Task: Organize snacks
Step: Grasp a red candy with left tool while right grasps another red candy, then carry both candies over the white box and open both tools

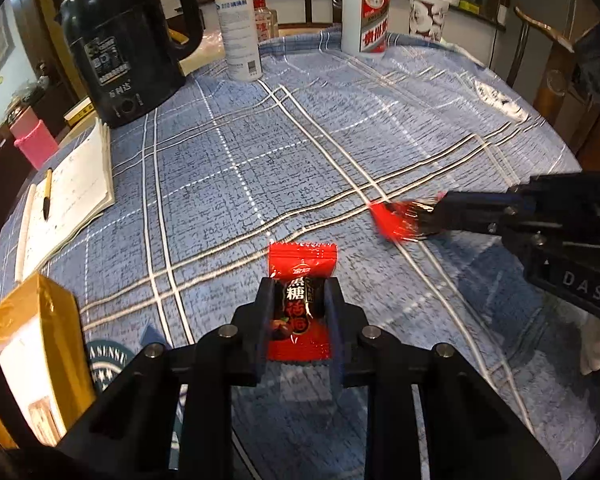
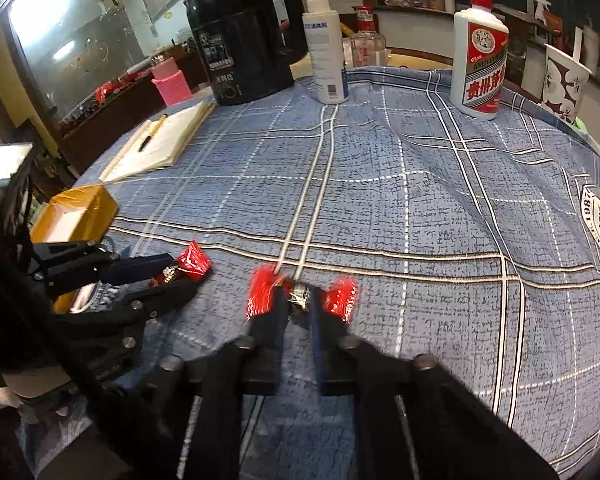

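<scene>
Left wrist view: the left gripper (image 1: 299,300) is closed on a red candy (image 1: 300,304), its two pads pressing the long sides of the wrapper, with the crimped top edge sticking out past the tips. The candy sits low over the cloth (image 1: 260,160); whether it has cleared the surface I cannot tell. The grip takes wrapper as much as sweet, so a quick lift or swing could let the slick foil slide out, or the sweet shift inside and tilt the packet.

In the right wrist view the right gripper (image 2: 300,300) is pinched tight across the middle of a second candy (image 2: 300,296), both red twisted ends fanning out to either side. The picture is blurred there, so how firmly the sweet itself is caught is uncertain. A pinch that narrow may only have the wrapper, and it could tear or drop on the way.

The yellow box (image 1: 32,360) stands open just left of the left gripper, and looks like the likely place for the snacks. The right gripper is farther from it, with the left one between, so the two could knock together if both go for the box at once.

Both grippers point steeply down at the table, side by side, near each other. Kettle (image 1: 128,52), notebook (image 1: 76,184) and bottles stand well apart at the far edge.
</scene>
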`<state>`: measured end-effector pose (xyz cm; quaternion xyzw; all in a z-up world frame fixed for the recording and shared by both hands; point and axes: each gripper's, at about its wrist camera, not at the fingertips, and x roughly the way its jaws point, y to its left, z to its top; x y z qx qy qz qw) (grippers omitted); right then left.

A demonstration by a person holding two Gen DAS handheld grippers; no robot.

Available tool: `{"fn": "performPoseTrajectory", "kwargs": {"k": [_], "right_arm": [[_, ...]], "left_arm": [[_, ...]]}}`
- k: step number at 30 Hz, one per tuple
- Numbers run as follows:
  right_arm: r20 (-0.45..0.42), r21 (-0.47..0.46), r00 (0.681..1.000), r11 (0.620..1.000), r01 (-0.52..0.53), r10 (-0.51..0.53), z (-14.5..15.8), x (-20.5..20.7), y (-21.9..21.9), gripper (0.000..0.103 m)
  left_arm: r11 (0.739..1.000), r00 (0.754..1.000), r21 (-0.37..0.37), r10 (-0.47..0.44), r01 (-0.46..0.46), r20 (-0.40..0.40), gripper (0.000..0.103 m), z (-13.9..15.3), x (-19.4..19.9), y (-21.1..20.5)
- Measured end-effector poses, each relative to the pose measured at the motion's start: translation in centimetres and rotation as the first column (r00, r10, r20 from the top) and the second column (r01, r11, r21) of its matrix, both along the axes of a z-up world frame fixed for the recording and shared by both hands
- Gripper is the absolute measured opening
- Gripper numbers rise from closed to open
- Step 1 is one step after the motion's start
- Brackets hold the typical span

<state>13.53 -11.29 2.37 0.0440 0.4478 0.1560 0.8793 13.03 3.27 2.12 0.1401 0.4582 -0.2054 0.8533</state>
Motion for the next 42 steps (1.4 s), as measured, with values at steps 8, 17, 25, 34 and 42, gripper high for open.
{"fn": "performPoseTrajectory", "kwargs": {"k": [8, 17, 25, 34, 42], "right_arm": [[0.037, 0.063, 0.999, 0.998, 0.002, -0.004, 1.5, -1.1, -0.9, 0.057], [-0.008, -0.026, 1.0, 1.0, 0.014, -0.014, -1.4, 0.9, 1.6, 0.03], [0.019, 0.022, 0.999, 0.999, 0.032, -0.033, 0.8, -1.5, 1.5, 0.025], [0.032, 0.125, 0.993, 0.985, -0.116, 0.113, 4.5, -4.2, 8.5, 0.025], [-0.011, 0.225, 0.956, 0.932, -0.283, 0.293, 5.1, -5.3, 19.4, 0.025]], "left_arm": [[0.992, 0.999, -0.126, 0.032, -0.027, 0.031, 0.026, 3.9, -4.0, 2.5], [0.978, 0.992, -0.192, 0.101, -0.085, 0.074, 0.026, 7.3, -8.3, 7.4], [0.945, 0.967, -0.252, 0.239, -0.21, 0.089, 0.026, 8.2, -9.4, 14.6], [0.893, 0.921, -0.273, 0.386, -0.357, 0.057, 0.026, 6.5, -9.6, 22.3], [0.84, 0.877, -0.288, 0.48, -0.46, 0.0, 0.026, 4.5, -8.3, 27.7]]}}
